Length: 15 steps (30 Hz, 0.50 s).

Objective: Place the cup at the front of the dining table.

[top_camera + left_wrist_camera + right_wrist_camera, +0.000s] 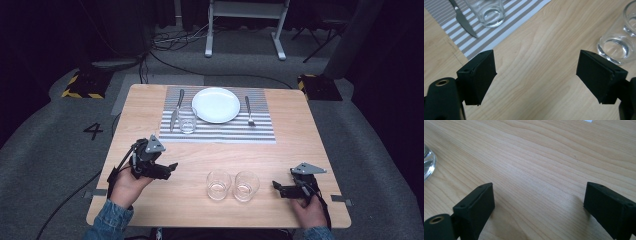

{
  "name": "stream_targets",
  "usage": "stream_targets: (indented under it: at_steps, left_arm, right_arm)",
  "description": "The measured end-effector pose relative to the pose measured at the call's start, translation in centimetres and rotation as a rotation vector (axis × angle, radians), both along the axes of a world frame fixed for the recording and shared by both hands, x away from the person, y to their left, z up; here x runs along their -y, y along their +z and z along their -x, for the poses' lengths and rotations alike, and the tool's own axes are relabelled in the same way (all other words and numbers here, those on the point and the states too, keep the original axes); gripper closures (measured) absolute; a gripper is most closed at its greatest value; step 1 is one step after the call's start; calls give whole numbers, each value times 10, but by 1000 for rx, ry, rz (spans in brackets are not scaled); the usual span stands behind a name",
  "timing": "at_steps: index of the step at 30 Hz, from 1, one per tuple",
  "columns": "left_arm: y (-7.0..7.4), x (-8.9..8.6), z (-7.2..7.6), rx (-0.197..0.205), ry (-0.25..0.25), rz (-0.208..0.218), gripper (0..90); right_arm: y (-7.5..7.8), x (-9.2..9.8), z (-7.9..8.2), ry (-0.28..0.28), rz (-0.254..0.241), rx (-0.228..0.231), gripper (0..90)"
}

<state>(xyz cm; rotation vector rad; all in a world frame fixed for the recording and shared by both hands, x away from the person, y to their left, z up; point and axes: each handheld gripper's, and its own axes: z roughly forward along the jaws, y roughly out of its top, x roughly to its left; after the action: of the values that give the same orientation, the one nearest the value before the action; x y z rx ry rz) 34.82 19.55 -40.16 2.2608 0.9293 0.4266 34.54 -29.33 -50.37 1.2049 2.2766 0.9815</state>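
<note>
Between both gaping tools (172, 167) (276, 187), two glasses (219, 184) (246, 185), untouched

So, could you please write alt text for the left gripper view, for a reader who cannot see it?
The left gripper holds its two black jaws wide apart over a bare wooden table. Beyond them lie a striped placemat with a knife and a glass; two more glasses stand right.

Light wood-grain table (150, 100). Placemat (260, 131) striped grey and white. Plate (216, 104) plain white. Knife (175, 111) and fork (249, 112) silver. Three clear glasses. Black gripper jaws; blue denim sleeve (110, 222).
</note>
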Motion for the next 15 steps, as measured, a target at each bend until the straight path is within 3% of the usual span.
stream_targets:
  at_steps: [15]
  left_arm:
    - [-29, -19, 15, -44, 54, 25, 158]
  right_arm:
    - [0, 0, 0, 0, 0, 0, 98]
